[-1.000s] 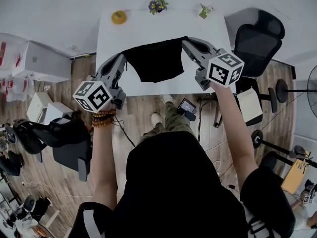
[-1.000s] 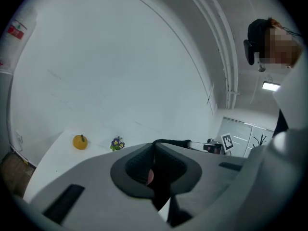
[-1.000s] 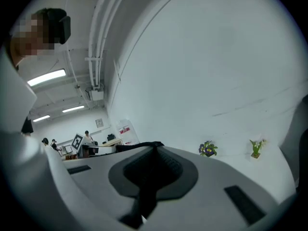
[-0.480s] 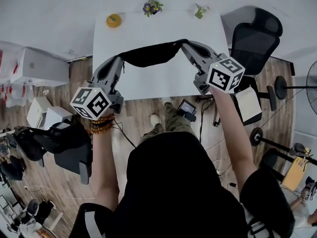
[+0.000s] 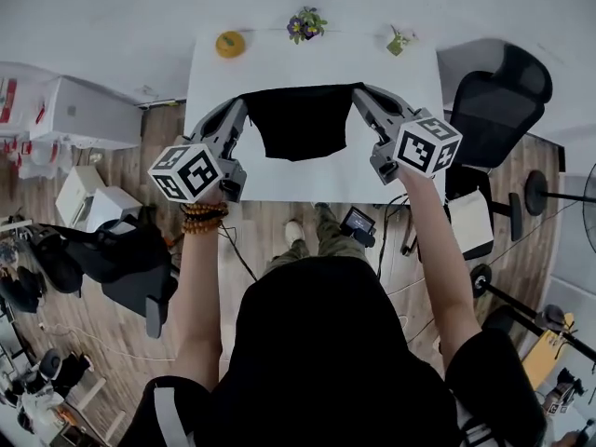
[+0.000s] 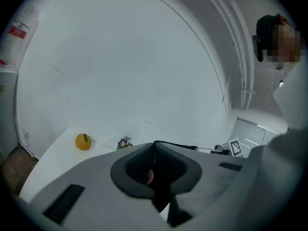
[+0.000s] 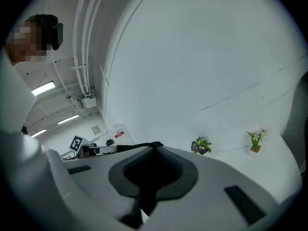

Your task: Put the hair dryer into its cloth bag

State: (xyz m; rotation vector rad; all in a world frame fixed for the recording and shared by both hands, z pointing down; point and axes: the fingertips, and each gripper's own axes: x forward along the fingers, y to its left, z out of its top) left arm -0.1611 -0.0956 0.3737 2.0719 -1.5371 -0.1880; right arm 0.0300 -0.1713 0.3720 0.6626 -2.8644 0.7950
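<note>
Holding the black cloth bag stretched above the white table, left tongs and right tongs each pinch 1 top corner; pull evenly. No hair dryer shows.

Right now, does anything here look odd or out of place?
Nothing looks spilled or damaged. The black cloth bag hangs by its top corners from the left hand-held gripper and right hand-held gripper.

An office-like lab: a white bench, a black swivel chair, wood floor, white boxes, loose cables.
</note>
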